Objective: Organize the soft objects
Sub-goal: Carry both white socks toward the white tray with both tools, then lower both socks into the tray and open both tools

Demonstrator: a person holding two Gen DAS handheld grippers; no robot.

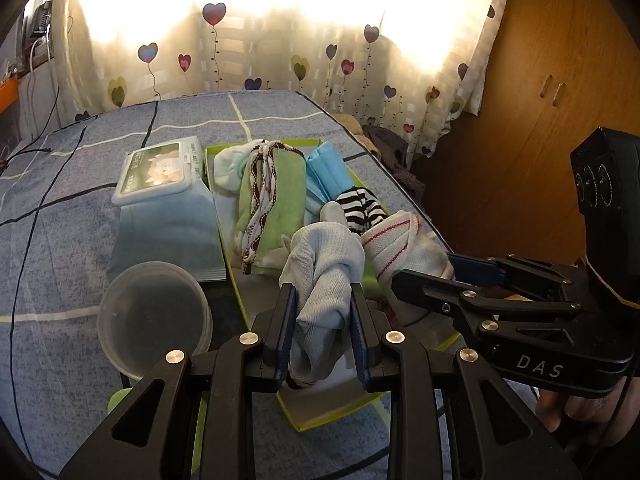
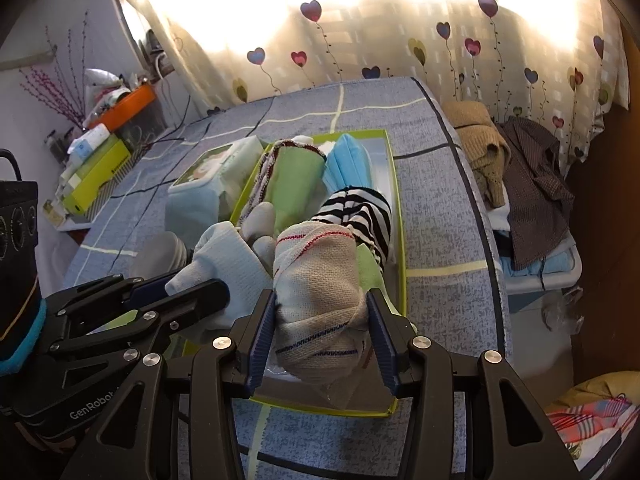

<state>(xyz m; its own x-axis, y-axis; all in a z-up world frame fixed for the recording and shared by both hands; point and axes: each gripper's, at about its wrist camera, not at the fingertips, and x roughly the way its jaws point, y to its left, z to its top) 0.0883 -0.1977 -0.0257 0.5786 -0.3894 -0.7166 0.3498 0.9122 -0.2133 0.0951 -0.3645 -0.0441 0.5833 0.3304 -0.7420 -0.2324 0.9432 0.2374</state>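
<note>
Most of it's packed already: green towel (image 1: 276, 196), blue cloth (image 1: 326, 168) and striped sock (image 1: 360, 208) lie in the tray (image 2: 400, 240) mid-bed. Left tongs (image 1: 322, 300) clamp the pale blue sock (image 1: 324, 264), right tongs (image 2: 322, 320) clamp the beige roll (image 2: 320, 280), both over the tray's near end, not yet released.

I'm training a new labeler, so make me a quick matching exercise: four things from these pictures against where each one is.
Things:
1. pale blue knotted sock bundle
2. beige red-striped cloth roll
3. clear round plastic tub
4. black-and-white striped sock

Places:
A. on the bed, left of the tray
B. between the right gripper fingers
C. lying in the green-edged tray
D. between the left gripper fingers

Pairs: 1-D, 2-B, 3-A, 4-C
</note>
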